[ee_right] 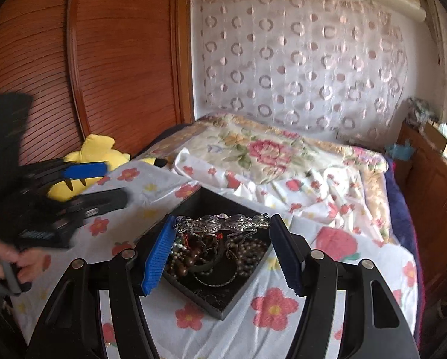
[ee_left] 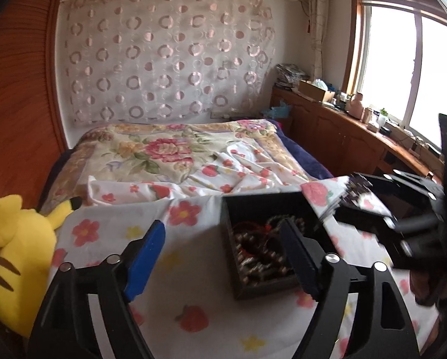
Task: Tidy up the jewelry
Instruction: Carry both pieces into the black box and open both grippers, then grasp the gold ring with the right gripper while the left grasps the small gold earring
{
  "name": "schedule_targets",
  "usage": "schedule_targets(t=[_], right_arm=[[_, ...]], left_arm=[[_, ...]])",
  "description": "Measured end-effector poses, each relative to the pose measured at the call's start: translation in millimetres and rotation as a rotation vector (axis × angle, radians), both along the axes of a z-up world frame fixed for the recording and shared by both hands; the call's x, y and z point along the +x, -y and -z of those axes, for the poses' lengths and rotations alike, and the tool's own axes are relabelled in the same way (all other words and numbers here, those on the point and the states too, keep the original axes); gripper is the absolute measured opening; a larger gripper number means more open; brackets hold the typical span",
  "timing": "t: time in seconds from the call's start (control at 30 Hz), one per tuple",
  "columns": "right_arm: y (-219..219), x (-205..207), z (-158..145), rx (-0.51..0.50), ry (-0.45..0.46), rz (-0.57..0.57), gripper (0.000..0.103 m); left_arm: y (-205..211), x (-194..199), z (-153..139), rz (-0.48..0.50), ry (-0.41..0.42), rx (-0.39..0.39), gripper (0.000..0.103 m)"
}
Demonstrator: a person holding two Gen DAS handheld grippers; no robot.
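A black jewelry box (ee_right: 223, 296) sits open on the near part of the bed (ee_left: 175, 149), on a white sheet with red flowers and strawberries (ee_right: 271, 305). Inside lies a tangle of dark brown bead strands (ee_right: 250, 251), a few pale beads and a bit of red cord. The right hand-held gripper (ee_right: 222, 224) is clamped on a silver brooch-like ornament (ee_right: 220, 223), which spans the gap between its blue pads and hangs over the far half of the box; the ornament appears to clear the beads beneath, though the view is too flat to be sure. In the left wrist view that same gripper comes in from the right, blurred, with the ornament at its tip just beyond the box's far right corner. The left hand-held gripper (ee_left: 223, 239) has its fingers wide apart and holds nothing; its right finger stands in front of the box and its left one over bare sheet to the left. In the right wrist view the left one is a blurred dark shape at the left edge, with the person's hand (ee_right: 11, 263) on the grip below. A yellow plush toy (ee_left: 17, 257) lies at the bed's left side beside a wooden wardrobe (ee_right: 103, 59). A circle-patterned curtain (ee_left: 169, 56) covers the far wall, and a cluttered wooden desk (ee_left: 358, 131) runs under the window (ee_left: 409, 68) on the right.
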State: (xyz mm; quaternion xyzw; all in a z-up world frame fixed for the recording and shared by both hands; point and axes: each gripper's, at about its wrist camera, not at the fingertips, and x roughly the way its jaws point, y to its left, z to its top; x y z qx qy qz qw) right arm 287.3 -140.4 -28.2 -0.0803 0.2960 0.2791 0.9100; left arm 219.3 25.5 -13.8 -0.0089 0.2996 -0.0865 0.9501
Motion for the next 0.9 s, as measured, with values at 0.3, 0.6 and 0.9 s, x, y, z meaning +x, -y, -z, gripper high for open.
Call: schedule_targets(t=[0.3,0.6,0.9], right_arm=[[-23,26,15,-0.018,-0.071,0.013,0.068],[-23,17,2,-0.005,-0.056,-0.009,0.072],[-1,-41,6,-0.039,-0.031,-0.052,0.052]], left_arm=[[-25,-38,24,-0.009,-0.001,0.000,0.095],[-20,-55,39,0.006,-0.024,-0.024,0.095],[-2,-82,45,0.043,-0.018,-0.010,0.095]])
